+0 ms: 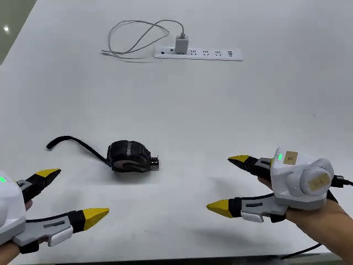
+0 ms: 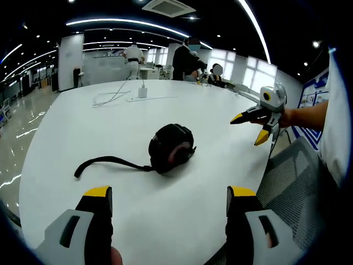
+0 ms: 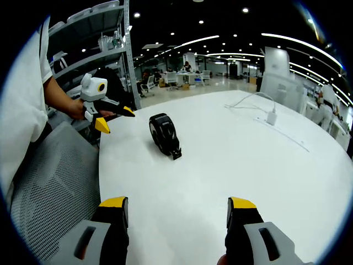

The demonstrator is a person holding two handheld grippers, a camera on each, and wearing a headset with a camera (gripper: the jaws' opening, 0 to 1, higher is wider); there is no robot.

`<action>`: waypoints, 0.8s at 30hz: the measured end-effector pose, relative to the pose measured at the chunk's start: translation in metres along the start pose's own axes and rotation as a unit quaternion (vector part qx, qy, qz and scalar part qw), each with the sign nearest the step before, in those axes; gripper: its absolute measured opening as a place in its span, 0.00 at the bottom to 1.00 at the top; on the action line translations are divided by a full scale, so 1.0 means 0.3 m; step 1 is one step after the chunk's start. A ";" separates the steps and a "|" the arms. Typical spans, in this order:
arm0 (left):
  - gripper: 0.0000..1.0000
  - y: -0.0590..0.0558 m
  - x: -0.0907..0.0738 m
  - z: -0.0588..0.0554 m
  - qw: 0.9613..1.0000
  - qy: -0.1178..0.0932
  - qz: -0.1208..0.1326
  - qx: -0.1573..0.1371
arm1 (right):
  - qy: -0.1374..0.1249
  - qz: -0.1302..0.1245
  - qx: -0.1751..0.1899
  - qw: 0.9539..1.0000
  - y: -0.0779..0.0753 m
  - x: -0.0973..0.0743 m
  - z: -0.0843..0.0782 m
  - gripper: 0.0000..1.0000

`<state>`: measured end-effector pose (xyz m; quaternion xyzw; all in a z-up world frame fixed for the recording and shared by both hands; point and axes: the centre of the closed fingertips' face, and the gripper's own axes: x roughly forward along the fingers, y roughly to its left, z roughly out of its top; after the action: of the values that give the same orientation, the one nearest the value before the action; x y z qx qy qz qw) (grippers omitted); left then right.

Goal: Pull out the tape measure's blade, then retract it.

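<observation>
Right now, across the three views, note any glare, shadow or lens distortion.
Head view: even light, a soft shadow beside the tape measure on the white table. Left gripper view: fisheye curves the table's edge, and the floor glints. Right gripper view: ceiling light strips bow, shelves lean.

light: bright, even, from ceiling strips (image 2: 127, 21) | shadows: soft, faint on white table (image 1: 220, 110) | focus: sharp | gripper views: fisheye bending at edges
</observation>
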<state>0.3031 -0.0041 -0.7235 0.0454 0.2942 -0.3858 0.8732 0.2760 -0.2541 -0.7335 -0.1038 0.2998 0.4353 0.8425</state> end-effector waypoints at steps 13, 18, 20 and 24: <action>0.89 0.009 -0.041 -0.034 1.000 0.006 -0.001 0.007 | 0.006 -0.012 0.018 1.000 0.000 -0.058 -0.054 0.79; 0.91 0.006 -0.048 -0.046 1.000 0.010 -0.006 0.009 | 0.009 -0.015 0.024 1.000 0.008 -0.078 -0.079 0.81; 0.92 0.005 -0.049 -0.050 1.000 0.011 -0.007 0.012 | 0.009 -0.018 0.030 0.999 0.006 -0.087 -0.091 0.83; 0.94 0.002 -0.052 -0.058 1.000 0.012 -0.010 0.015 | 0.012 -0.025 0.035 0.999 0.003 -0.104 -0.112 0.86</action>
<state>0.2869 0.0119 -0.7294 0.0602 0.2994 -0.3980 0.8650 0.2475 -0.2892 -0.7415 -0.0872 0.3222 0.4018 0.8528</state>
